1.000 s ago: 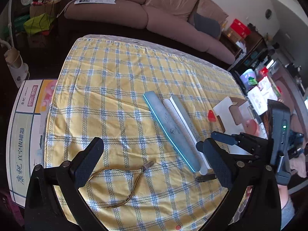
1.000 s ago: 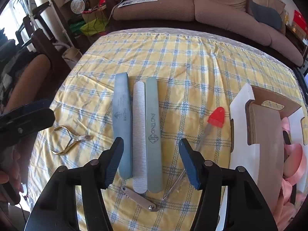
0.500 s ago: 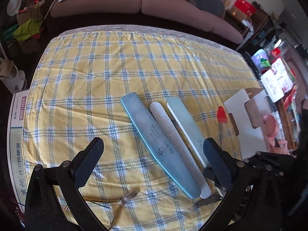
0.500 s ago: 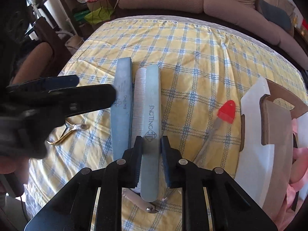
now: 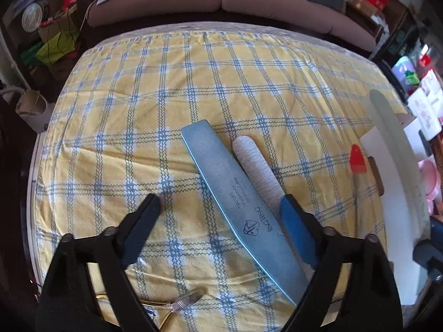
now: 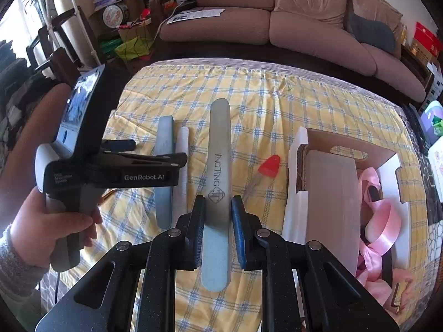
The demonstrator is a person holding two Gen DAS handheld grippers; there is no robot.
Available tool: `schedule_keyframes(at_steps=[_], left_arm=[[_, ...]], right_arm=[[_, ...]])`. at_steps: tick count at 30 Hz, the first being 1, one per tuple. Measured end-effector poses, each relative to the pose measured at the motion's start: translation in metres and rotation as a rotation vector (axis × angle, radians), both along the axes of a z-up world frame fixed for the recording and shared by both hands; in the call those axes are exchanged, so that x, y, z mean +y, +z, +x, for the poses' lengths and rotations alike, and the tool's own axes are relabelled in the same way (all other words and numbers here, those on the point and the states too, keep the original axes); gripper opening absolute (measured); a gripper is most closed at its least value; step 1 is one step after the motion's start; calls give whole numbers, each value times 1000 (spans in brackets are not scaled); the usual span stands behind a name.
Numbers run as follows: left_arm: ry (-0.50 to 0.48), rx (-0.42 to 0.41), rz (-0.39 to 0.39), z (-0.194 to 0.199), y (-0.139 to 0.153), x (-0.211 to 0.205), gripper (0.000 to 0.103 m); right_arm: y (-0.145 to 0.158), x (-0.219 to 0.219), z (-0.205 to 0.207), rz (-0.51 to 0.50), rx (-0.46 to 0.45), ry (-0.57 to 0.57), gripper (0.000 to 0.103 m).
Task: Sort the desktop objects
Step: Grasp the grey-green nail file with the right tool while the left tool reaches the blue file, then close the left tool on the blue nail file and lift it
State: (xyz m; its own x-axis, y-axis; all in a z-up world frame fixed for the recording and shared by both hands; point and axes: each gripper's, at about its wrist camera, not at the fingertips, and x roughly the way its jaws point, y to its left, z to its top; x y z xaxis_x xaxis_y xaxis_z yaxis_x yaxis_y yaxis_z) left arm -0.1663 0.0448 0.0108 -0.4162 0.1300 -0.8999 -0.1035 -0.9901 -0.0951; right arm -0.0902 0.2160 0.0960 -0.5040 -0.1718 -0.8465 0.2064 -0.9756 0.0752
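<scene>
While the right gripper [image 6: 216,222] pinches a flat grey-green nail file [image 6: 217,171] clear of the bench, the left gripper's [image 5: 221,210] jaws are closing around a blue buffer block [image 5: 238,202] beside a gritty grey file [image 5: 257,166] on wrinkled yellow-and-blue checked cloth [image 5: 193,88]; a brown sofa [image 6: 290,25] stands behind.

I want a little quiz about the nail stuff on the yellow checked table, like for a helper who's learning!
1. True or false: the right gripper grips the pale grey-green nail file.
2. Which lies beside the white grit nail file? A) blue block nail buffer B) red-capped tool
3. Fill in: the pink ribbon lies in the open cardboard ____.

Key: 1 true; 2 A; 3 box.
</scene>
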Motion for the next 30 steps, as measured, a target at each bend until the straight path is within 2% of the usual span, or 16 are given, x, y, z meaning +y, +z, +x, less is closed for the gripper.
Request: schedule_keyframes(at_steps=[1, 3, 4, 11, 15, 17, 20, 21, 22, 23, 24, 26, 29, 30], left_arm=[[-23, 8, 14, 1, 2, 0, 54], [-63, 5, 17, 2, 6, 3, 43], [-86, 6, 5, 2, 8, 5, 41], [-142, 33, 42, 11, 37, -2, 35], [-140, 66, 99, 25, 68, -10, 28], [-161, 88, 113, 33, 85, -3, 28], [-174, 109, 73, 42, 101, 8, 31], [-151, 104, 50, 41, 100, 8, 40], [-125, 94, 34, 40, 96, 7, 65], [-100, 85, 29, 39, 88, 5, 76], [-77, 76, 19, 37, 79, 3, 82], [-66, 30, 7, 34, 54, 3, 80], [-79, -30, -38, 31, 16, 12, 57], [-83, -43, -47, 31, 6, 14, 47]], right_arm=[[2, 2, 2, -7, 3, -1, 19], [3, 3, 4, -10, 7, 2, 19], [5, 4, 6, -11, 8, 4, 19], [18, 17, 15, -75, 29, -20, 19], [35, 27, 24, -92, 55, -32, 19], [45, 38, 30, -112, 68, -46, 19], [60, 58, 42, -108, 90, -78, 19], [63, 63, 46, -110, 91, -87, 19], [65, 69, 51, -118, 90, -94, 19], [67, 74, 55, -122, 90, -101, 19], [68, 79, 60, -121, 91, -108, 19], [68, 86, 68, -122, 91, -114, 19], [62, 95, 76, -120, 78, -118, 19], [60, 97, 77, -119, 73, -119, 19]])
